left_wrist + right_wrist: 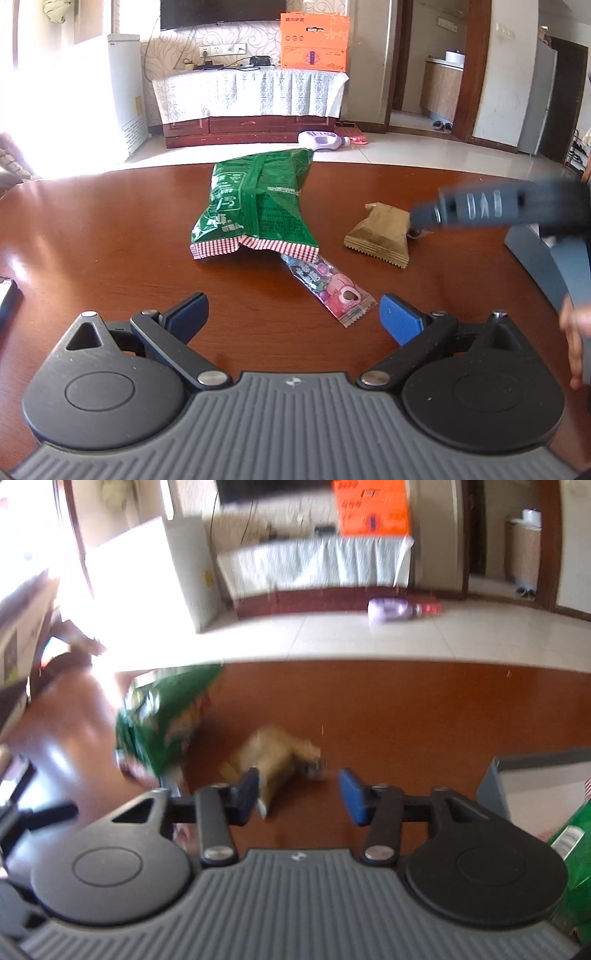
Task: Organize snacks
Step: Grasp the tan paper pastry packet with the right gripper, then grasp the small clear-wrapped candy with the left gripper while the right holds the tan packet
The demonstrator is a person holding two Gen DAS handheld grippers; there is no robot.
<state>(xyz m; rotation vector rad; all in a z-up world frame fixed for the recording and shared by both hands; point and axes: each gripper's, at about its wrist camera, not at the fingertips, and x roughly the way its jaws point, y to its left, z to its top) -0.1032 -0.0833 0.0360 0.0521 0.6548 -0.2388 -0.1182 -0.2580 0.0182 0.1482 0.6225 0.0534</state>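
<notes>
Brown snack packet [275, 760] on table, just ahead of half-open, empty right gripper [298, 795].

Glossy wooden table [110, 236]; shiny foil green snack bag [258, 206].

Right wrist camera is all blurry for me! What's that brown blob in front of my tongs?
Observer: A small brown snack packet with zigzag-cut ends, lying on the table.
Operator: Is anything hiding by the green bag?
Observer: Yes, a pink candy wrapper. Its far end is tucked under the green bag.
Operator: What are the other tongs doing?
Observer: The left tongs are wide open and hold nothing. The pink wrapper's near end lies close to them.
</notes>
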